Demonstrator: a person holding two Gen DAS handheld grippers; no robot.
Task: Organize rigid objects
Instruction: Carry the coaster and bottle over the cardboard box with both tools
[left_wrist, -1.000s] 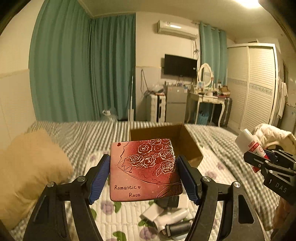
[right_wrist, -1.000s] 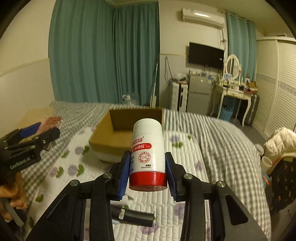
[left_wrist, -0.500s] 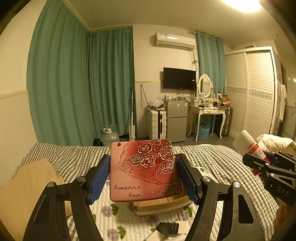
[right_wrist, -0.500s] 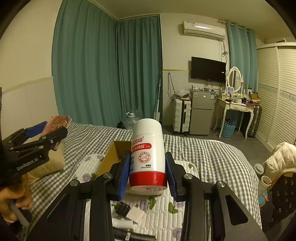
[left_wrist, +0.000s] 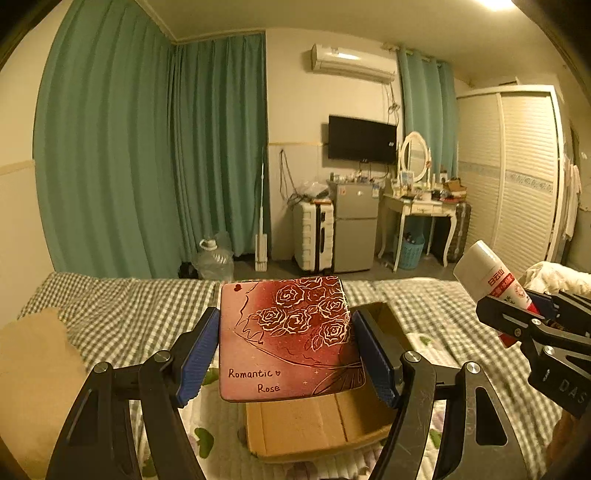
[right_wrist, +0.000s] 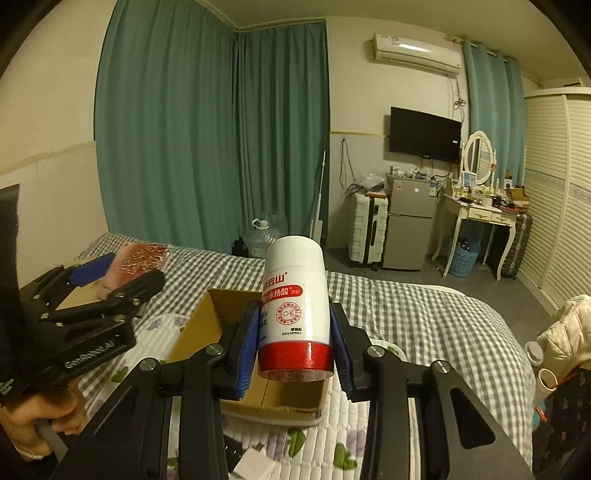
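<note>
A: Where is the cardboard box (left_wrist: 317, 424) from what we carry?

B: On the bed (left_wrist: 122, 314), open side up, below and just ahead of both. Our left gripper (left_wrist: 284, 354) clamps the flat rose tin (left_wrist: 284, 336) over the box's near edge.

A: And the right?

B: Our right gripper (right_wrist: 293, 339) squeezes the white bottle (right_wrist: 295, 306), long axis pointing forward, over the box's near right corner. Both seem equally near.
</note>
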